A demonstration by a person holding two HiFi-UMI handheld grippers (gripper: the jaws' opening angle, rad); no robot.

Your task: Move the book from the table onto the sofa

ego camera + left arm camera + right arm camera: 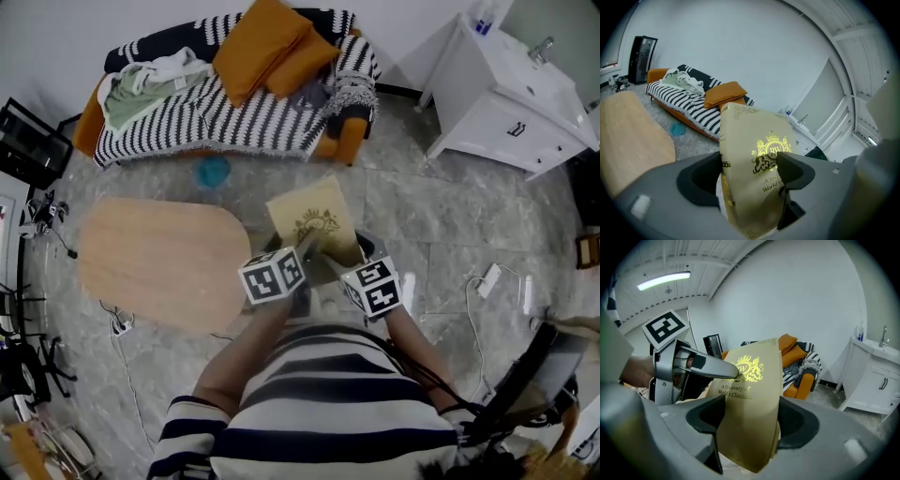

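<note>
The book (pixel 314 223), cream-covered with a gold crest, is off the oval wooden tabletop (pixel 155 262), held over the grey floor (pixel 441 234) between that tabletop and the striped sofa (pixel 234 117) and touching neither. Only the head view shows this placing. There the marker cubes cover the book's near edge, and how either tool grips cannot be made out.

The gripper views settle it. The left tool (pixel 749 177) has its jaws clamped across the book at the spine side. The right tool (pixel 751 423) is clamped on the other side of the same book.

The right gripper view shows the title, "A Treasury of World's Classics", and one metal finger of the left tool pressed on the crest. In the left gripper view a jaw cuts the title off. The bottom edge of the book is hidden behind the tool bodies in both.
</note>
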